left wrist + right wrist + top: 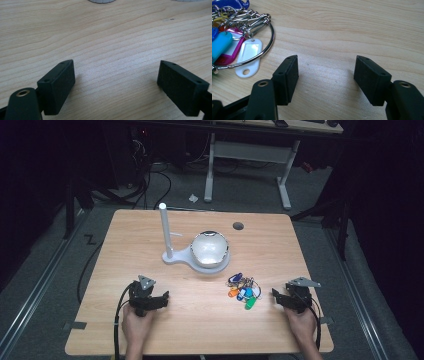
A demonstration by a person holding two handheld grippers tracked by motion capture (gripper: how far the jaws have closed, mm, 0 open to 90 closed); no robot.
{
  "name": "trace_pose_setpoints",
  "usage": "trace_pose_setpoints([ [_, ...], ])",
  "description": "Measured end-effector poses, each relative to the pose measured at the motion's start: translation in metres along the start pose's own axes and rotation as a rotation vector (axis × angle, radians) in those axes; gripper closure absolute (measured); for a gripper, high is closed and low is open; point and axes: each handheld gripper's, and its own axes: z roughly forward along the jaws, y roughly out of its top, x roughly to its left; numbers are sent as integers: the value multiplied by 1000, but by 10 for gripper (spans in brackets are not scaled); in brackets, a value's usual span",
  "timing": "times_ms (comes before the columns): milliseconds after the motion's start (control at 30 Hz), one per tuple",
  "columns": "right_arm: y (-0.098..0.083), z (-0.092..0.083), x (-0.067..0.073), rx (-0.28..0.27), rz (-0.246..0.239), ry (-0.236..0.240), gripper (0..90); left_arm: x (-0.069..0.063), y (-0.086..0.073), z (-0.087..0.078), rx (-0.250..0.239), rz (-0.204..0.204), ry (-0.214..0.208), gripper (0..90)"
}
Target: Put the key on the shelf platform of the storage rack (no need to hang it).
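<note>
A metal key ring with several coloured plastic tags (243,290) lies flat on the wooden table (200,320), right of centre near the front. My right gripper (276,297) rests low to the right of it, open, nothing between its jaws. In the right gripper view the ring (271,37) and a white tag (249,56) lie just left of my right gripper (327,60), apart from it. My left gripper (164,299) sits at the front left, open and empty. In its own view my left gripper (116,63) spans bare wood.
A white stand (172,256) with an upright pole (164,227) and a shiny dome (210,247) sits mid-table behind the keys. A cable hole (238,226) is near the far edge. The stand's base edge (101,1) lies ahead of the left gripper.
</note>
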Motion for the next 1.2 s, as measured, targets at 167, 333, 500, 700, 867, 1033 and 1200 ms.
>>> trace_pose_setpoints([
  [167, 0, 0, 0, 0, 0, 0, 366, 0, 0, 0, 0, 1, 0, 151],
  [333, 0, 0, 0, 0, -1, 0, 366, 0, 0, 0, 0, -1, 0, 151],
  [500, 0, 0, 0, 0, 1, -2, 364, 0, 0, 0, 0, 0, 0, 152],
  [700, 0, 0, 1, 0, 0, 0, 354, 0, 0, 0, 0, 0, 0, 151],
  [867, 0, 0, 1, 2, -2, 3, 342, 0, 0, 0, 0, 1, 0, 151],
  [1033, 0, 0, 1, 2, -4, 6, 340, 0, 0, 0, 0, 0, 0, 151],
  [1200, 0, 0, 1, 1, -1, 9, 345, 0, 0, 0, 0, 0, 0, 151],
])
